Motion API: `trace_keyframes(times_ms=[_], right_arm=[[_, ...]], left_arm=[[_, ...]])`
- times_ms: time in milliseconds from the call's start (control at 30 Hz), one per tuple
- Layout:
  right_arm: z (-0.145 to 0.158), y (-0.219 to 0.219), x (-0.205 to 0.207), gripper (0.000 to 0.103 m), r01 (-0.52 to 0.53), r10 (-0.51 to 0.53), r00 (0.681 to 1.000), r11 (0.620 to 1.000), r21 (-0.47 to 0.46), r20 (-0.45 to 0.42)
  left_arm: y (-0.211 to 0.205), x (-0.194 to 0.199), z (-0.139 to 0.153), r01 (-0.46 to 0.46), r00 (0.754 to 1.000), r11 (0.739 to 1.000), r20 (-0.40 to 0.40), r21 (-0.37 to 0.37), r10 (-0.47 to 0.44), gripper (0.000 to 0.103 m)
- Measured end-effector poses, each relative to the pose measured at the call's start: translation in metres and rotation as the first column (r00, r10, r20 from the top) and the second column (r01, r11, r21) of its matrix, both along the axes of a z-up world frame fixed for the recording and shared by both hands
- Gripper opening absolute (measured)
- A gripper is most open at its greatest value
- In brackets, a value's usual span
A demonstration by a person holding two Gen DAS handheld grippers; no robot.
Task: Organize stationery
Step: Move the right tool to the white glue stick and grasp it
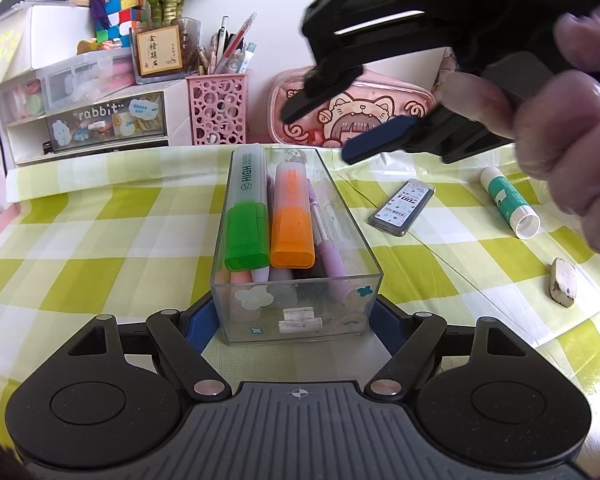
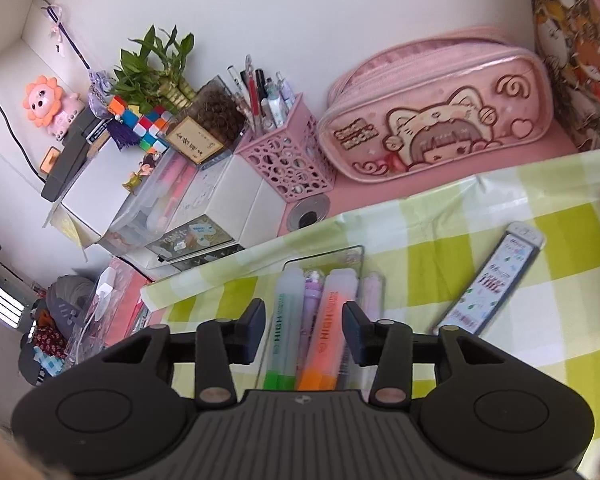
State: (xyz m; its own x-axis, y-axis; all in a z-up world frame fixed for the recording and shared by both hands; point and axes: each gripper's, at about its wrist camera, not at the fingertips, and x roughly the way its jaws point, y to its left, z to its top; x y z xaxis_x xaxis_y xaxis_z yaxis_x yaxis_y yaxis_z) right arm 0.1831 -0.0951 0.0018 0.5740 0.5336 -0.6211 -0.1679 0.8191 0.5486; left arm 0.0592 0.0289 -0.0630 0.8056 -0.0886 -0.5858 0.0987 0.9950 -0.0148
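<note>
A clear plastic box (image 1: pixel 356 236) stands on the green checked cloth and holds a green highlighter (image 1: pixel 247 216), an orange highlighter (image 1: pixel 292 220), a purple pen (image 1: pixel 332 256) and small erasers. My left gripper (image 1: pixel 292 322) is shut on the box's near end, its fingers against both side walls. My right gripper (image 1: pixel 320 132) hovers open and empty above the box's far end; in the right wrist view its gripper (image 2: pixel 304 334) hangs over the highlighters (image 2: pixel 328 332). A lead case (image 1: pixel 402 208), a glue stick (image 1: pixel 508 200) and a used eraser (image 1: pixel 563 282) lie right of the box.
A pink pencil pouch (image 2: pixel 436 112), a pink mesh pen cup (image 1: pixel 217 108) and white drawer units (image 1: pixel 88 116) with a plant and a puzzle cube line the back wall. The cloth's edge runs just behind the box.
</note>
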Motion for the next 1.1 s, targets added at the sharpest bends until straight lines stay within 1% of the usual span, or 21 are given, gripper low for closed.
trace_keyframes(times_ms=[100, 200, 367, 500, 700, 800, 900, 1100], right_arm=[[0.002, -0.014, -0.007, 0.054, 0.017, -0.017, 1.000, 1.000, -0.016, 0.024], [0.002, -0.035, -0.015, 0.063, 0.050, -0.048, 0.998, 0.998, -0.029, 0.050], [0.001, -0.069, -0.025, 0.066, 0.111, -0.107, 0.992, 0.993, -0.050, 0.074], [-0.001, -0.094, -0.035, 0.072, 0.173, -0.164, 0.981, 0.981, -0.085, 0.107], [-0.010, -0.124, -0.042, 0.073, 0.282, -0.262, 0.955, 0.947, -0.154, 0.138], [-0.017, -0.137, -0.039, 0.073, 0.319, -0.300, 0.945, 0.931, -0.179, 0.127], [-0.025, -0.144, -0.032, 0.073, 0.336, -0.322, 0.941, 0.920, -0.201, 0.102], [-0.042, -0.141, -0.015, 0.073, 0.331, -0.322, 0.944, 0.916, -0.228, 0.075]], left_arm=[[0.000, 0.000, 0.000, 0.000, 1.000, 1.000, 0.000, -0.001, 0.000, 0.077], [0.000, 0.000, 0.000, 0.000, 1.000, 1.000, 0.000, 0.002, 0.000, 0.077], [0.000, 0.000, 0.000, -0.001, 1.000, 1.000, 0.000, 0.005, 0.001, 0.076], [0.000, 0.000, 0.000, -0.001, 1.000, 1.000, -0.001, 0.006, 0.001, 0.076], [0.000, 0.000, 0.000, 0.000, 1.000, 1.000, -0.001, 0.011, 0.000, 0.076], [0.000, 0.000, 0.000, 0.000, 1.000, 1.000, -0.001, 0.010, 0.000, 0.077], [0.000, 0.000, 0.000, 0.000, 1.000, 1.000, -0.001, 0.011, 0.000, 0.077], [0.000, 0.000, 0.000, 0.000, 1.000, 1.000, -0.002, 0.015, 0.000, 0.077]])
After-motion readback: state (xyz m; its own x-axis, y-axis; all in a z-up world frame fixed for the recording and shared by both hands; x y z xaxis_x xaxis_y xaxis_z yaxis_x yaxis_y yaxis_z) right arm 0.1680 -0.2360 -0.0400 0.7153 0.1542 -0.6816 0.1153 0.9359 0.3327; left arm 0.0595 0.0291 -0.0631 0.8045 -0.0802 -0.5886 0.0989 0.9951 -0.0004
